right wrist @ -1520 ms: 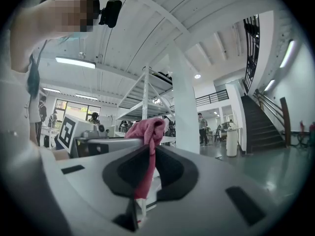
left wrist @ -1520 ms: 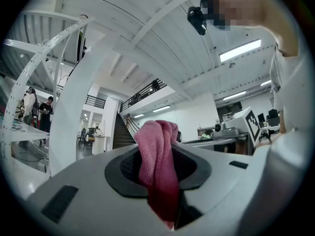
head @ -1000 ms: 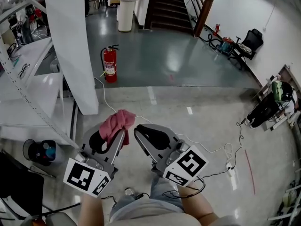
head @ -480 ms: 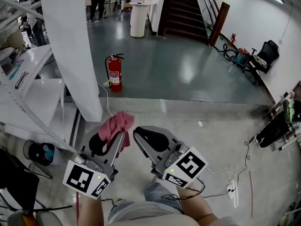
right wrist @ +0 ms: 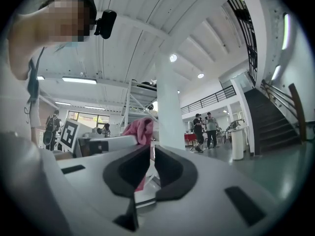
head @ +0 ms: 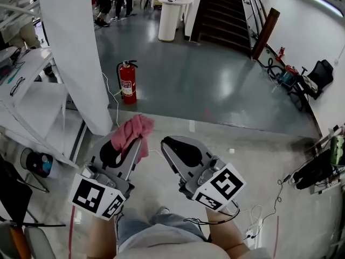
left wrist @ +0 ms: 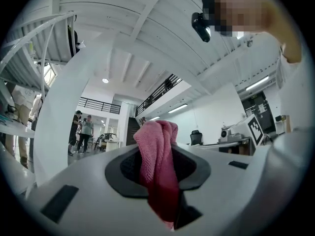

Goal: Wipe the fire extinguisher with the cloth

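A red fire extinguisher (head: 127, 82) stands on the dark floor beside a white pillar, well ahead of both grippers. My left gripper (head: 136, 142) is shut on a pink cloth (head: 132, 132), which bunches up above its jaws. In the left gripper view the cloth (left wrist: 157, 171) hangs pinched between the black pads of that gripper (left wrist: 156, 154). My right gripper (head: 168, 144) is held beside it at the same height, shut, with nothing in it. In the right gripper view its jaws (right wrist: 152, 149) stand close together, and the cloth (right wrist: 141, 128) shows to the left behind them.
A broad white pillar (head: 75, 53) rises just left of the extinguisher. White shelving (head: 27, 96) and a black bin (head: 35, 163) lie at the left. Cables (head: 253, 231) trail over the floor at the right. Stairs (head: 226, 9), a round white stand (head: 168, 20) and people are far back.
The view has advanced across the floor and the extinguisher now sits a little nearer and higher left. Both grippers keep the same pose, the cloth still held in the left.
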`<state>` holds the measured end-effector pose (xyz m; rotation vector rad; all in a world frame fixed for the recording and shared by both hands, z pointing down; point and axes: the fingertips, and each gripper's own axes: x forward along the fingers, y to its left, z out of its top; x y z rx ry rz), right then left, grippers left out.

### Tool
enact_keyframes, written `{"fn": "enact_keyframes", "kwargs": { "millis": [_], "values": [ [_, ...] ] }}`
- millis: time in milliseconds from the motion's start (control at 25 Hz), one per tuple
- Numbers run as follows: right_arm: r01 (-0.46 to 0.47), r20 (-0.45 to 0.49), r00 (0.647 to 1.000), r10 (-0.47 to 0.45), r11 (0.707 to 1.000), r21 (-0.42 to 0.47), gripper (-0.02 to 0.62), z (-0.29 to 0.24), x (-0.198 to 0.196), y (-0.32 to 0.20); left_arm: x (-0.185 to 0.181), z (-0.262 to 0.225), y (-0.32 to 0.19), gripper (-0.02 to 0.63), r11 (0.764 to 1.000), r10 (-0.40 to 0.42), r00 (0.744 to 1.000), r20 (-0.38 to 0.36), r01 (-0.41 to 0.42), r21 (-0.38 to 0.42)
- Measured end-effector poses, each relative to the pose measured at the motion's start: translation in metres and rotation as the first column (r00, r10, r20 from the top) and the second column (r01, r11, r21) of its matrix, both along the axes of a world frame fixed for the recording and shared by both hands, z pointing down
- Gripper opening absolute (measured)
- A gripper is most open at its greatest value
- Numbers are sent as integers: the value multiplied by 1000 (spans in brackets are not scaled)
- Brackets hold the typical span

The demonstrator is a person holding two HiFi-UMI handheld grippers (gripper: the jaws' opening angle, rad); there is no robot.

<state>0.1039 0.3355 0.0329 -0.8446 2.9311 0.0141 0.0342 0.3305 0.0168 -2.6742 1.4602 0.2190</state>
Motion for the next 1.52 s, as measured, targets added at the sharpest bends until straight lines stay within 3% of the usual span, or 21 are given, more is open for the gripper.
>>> {"fn": "enact_keyframes", "kwargs": {
  "millis": [320,720,880,1080,1280,1520],
  "values": [
    [-30,8,1000,30,999,-29,37,14,44,-33,42,7,-45,115,1000,23,1000,8,-22,-19],
    [-41,-39,998,39,998,-48,37,29,43,-129,50,27,-155,115,997,50,999,-12,-51,-58],
    [-37,-31,999,35,997,-61,37,28,29,-200,31,28,-214,115,999,22,1000,-12,-22,-48],
    [24,-21,999,-25,999,-37,37,11,-15,-276,-16,18,-279,115,999,-45,999,-5,45,-27],
    [59,-21,998,-60,998,-35,37,13,-47,-324,-63,22,-323,115,992,-123,992,-22,122,-41],
    [108,-31,993,-110,992,-69,37,25,-65,-372,-83,38,-363,115,980,-183,983,-25,180,-84]
  ]
}}
